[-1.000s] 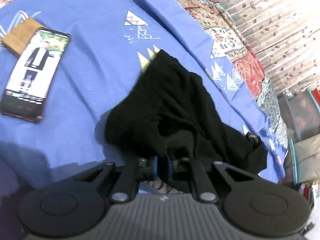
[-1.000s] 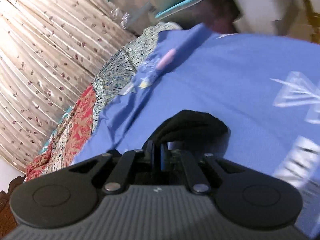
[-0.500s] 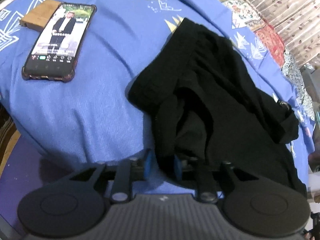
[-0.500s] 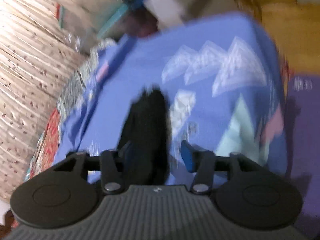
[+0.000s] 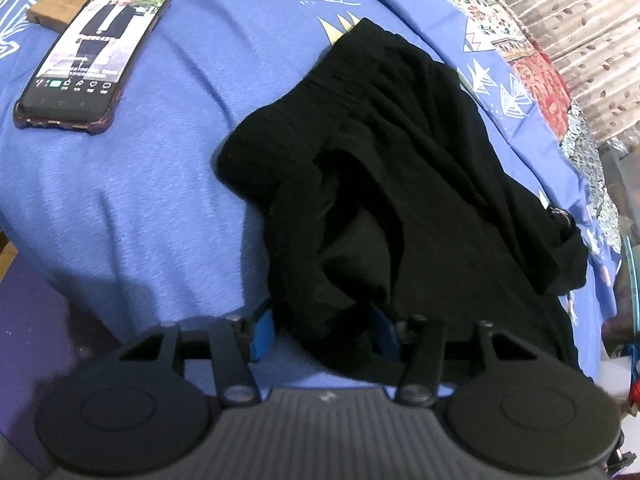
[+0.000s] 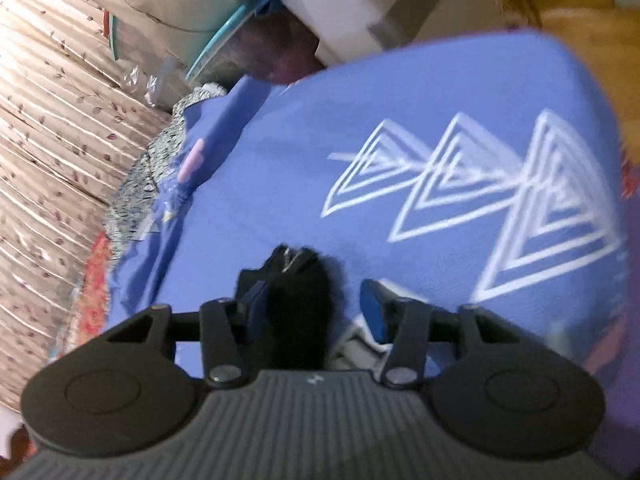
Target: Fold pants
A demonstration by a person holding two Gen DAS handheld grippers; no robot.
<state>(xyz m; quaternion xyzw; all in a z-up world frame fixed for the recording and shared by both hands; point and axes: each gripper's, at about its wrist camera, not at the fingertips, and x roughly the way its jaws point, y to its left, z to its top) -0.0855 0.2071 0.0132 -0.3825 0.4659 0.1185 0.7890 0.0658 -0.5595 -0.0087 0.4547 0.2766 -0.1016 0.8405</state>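
Covering nearly all of both views is a blue bedsheet (image 5: 168,208) printed with white triangle outlines, spread over a bed. Beyond its far edge show a strip of patterned quilt (image 5: 536,68) and a pleated curtain (image 6: 52,128) with small leaf marks.

Next in size, the black pants (image 5: 400,168) lie crumpled on the sheet in a loose heap with deep folds, stretching from the middle of the left wrist view toward its right edge. Their nearest fold reaches down to the left gripper.

In the left wrist view the left gripper (image 5: 326,330) is tilted steeply down at the sheet. Its jaws have just been opening; the blue pads (image 5: 262,332) stand apart on either side of the nearest fold of black cloth, which sits loosely in the gap, released rather than pinched.

In the right wrist view, somewhat blurred, the right gripper (image 6: 316,306) points less steeply down across the sheet. Its jaws have just been closing, yet they stand parted. A narrow end of the pants lies against the left pad, while the right pad is clear of the cloth, with bare sheet between.

Smaller things lie far left of the pants: a phone (image 5: 96,52) with a lit screen, face up, and a small wooden block (image 5: 66,10) touching its far edge.
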